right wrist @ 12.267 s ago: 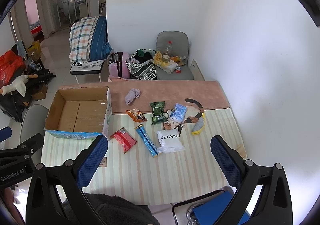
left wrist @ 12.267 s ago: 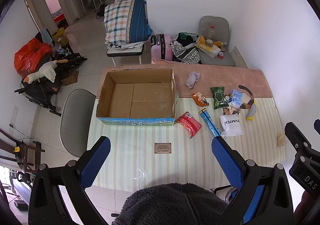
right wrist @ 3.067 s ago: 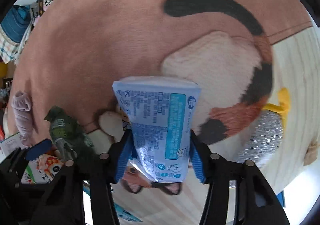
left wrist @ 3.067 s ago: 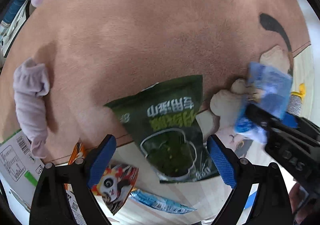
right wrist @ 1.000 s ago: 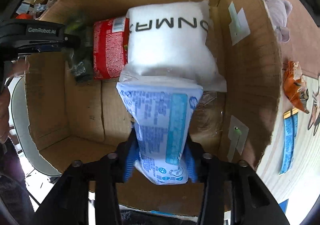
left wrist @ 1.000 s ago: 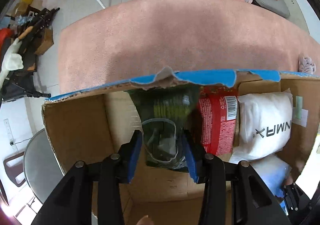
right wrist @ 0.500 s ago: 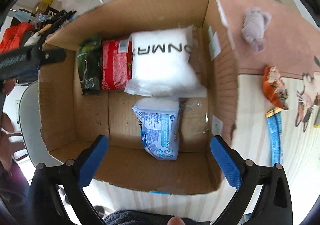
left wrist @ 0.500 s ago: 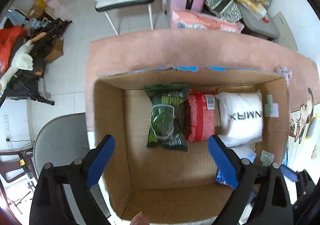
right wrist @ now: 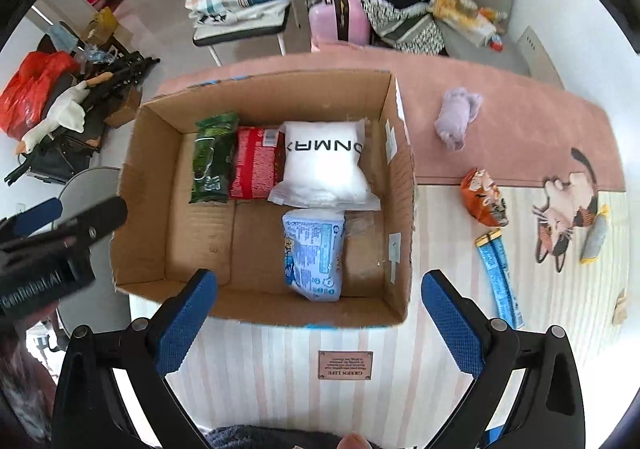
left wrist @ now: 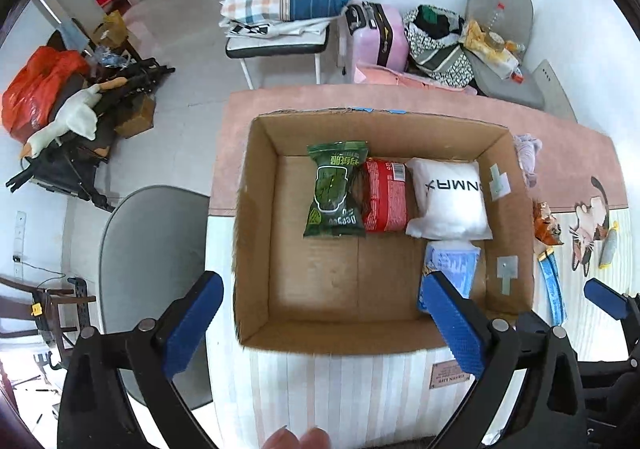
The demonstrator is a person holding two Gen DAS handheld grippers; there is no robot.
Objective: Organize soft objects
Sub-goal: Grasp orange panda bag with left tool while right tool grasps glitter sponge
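While both jaws gape empty | green packet [left wrist: 335,191] lies lengthwise toward box [left wrist: 256,217] far wall

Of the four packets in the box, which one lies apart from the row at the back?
The light blue packet: it lies alone nearer the front wall, below the white packet, which sits in the back row.

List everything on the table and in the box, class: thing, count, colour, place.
cardboard box: 1, brown, on striped cloth
green packet: 1, box, far left
red packet: 1, beside green
white pack: 1, box, far right
blue pack: 1, box, near right
lilac cloth: 1, pink mat
orange packet: 1, right of box
blue stick pack: 1, striped cloth
left tool: open, empty
right tool: open, empty
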